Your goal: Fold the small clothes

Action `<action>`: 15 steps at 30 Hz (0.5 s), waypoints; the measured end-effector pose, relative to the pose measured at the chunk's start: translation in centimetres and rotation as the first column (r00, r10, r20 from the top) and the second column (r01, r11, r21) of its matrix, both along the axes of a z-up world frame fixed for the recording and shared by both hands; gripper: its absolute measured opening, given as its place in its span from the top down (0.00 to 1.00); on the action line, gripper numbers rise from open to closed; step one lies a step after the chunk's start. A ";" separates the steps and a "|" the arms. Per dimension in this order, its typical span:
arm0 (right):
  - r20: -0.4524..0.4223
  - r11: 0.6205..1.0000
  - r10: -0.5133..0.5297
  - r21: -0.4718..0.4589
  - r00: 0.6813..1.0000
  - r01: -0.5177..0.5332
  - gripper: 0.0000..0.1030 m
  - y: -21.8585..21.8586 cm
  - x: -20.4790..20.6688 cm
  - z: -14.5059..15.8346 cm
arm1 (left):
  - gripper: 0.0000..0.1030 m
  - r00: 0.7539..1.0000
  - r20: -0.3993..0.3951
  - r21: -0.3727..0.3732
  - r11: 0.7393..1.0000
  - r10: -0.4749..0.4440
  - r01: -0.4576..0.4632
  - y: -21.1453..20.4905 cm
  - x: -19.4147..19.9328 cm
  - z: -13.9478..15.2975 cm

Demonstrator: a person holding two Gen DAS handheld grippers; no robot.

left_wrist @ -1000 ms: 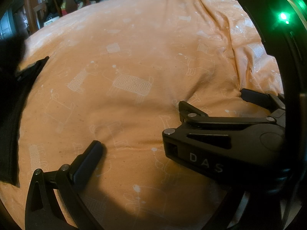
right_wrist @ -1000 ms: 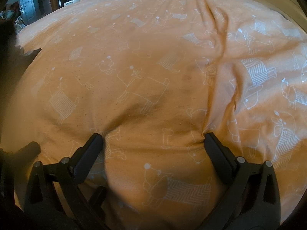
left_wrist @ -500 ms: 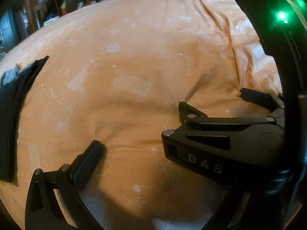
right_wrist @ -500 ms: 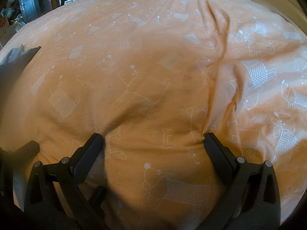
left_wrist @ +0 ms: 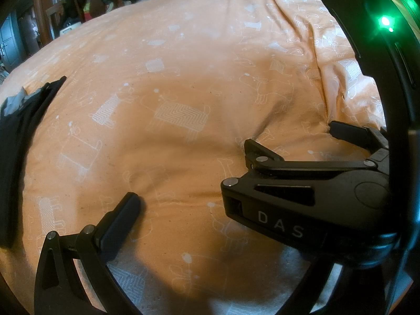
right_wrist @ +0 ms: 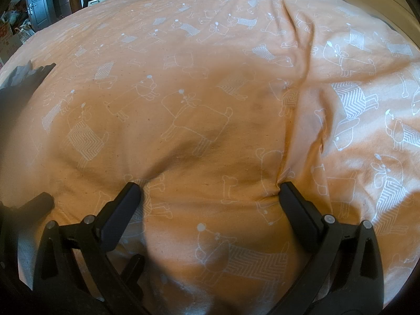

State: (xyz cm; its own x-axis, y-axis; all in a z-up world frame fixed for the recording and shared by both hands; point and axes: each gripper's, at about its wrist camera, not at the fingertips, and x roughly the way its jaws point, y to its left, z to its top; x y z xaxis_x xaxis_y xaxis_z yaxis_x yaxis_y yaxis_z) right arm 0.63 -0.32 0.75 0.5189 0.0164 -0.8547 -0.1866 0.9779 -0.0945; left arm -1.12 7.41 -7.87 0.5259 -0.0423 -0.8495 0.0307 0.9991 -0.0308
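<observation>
1. The right gripper (right_wrist: 208,199) rests on the orange bedspread (right_wrist: 210,84) with its jaws spread wide and nothing between them; both fingertips press small dents into the cloth.
2. The left gripper (left_wrist: 183,210) shows only one finger (left_wrist: 119,223) at lower left; the right gripper's body (left_wrist: 302,204) covers the other side, so I cannot tell how its jaws stand.
3. The dark folded garment (left_wrist: 15,141) lies along the left edge of the left wrist frame, well apart from both grippers, with a grey piece (left_wrist: 13,102) at its top end.
4. In the right wrist frame that garment (right_wrist: 23,81) sits at the far left edge.
5. Between garment and grippers the bedspread is open, with a crease running down the right side.
</observation>
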 end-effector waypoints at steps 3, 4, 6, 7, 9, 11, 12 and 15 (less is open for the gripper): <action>-0.001 1.000 0.000 0.000 1.000 0.000 0.00 -0.1 0.0 0.0 | 0.00 1.000 0.001 0.003 1.000 0.000 0.000 0.1 -0.1 0.0; 0.000 1.000 0.000 0.000 1.000 0.000 0.00 -0.1 0.0 0.0 | 0.00 1.000 0.001 0.004 1.000 0.000 0.000 0.0 -0.1 0.0; 0.000 1.000 0.001 0.000 1.000 -0.001 0.00 -0.2 0.0 0.0 | 0.00 1.000 0.002 0.006 1.000 0.000 0.000 0.0 0.0 0.0; 0.000 1.000 0.001 0.000 1.000 -0.001 0.00 -0.2 -0.1 0.0 | 0.00 1.000 0.003 0.007 1.000 0.000 0.000 0.0 0.0 0.0; 0.000 1.000 0.001 0.001 1.000 -0.001 0.00 -0.2 -0.1 0.0 | 0.00 1.000 0.003 0.009 1.000 0.000 0.000 0.0 -0.1 0.0; 0.000 1.000 0.002 0.000 1.000 -0.002 0.00 -0.2 -0.1 0.0 | 0.00 1.000 0.003 0.008 1.000 0.000 0.000 0.0 -0.1 0.0; 0.000 1.000 0.002 0.000 1.000 -0.002 0.00 -0.2 -0.1 0.0 | 0.00 1.000 0.003 0.007 1.000 0.000 0.000 0.0 -0.1 0.0; 0.000 1.000 0.002 0.000 1.000 -0.002 0.00 -0.2 -0.1 0.0 | 0.00 1.000 0.002 0.004 1.000 0.000 0.000 0.1 -0.1 0.0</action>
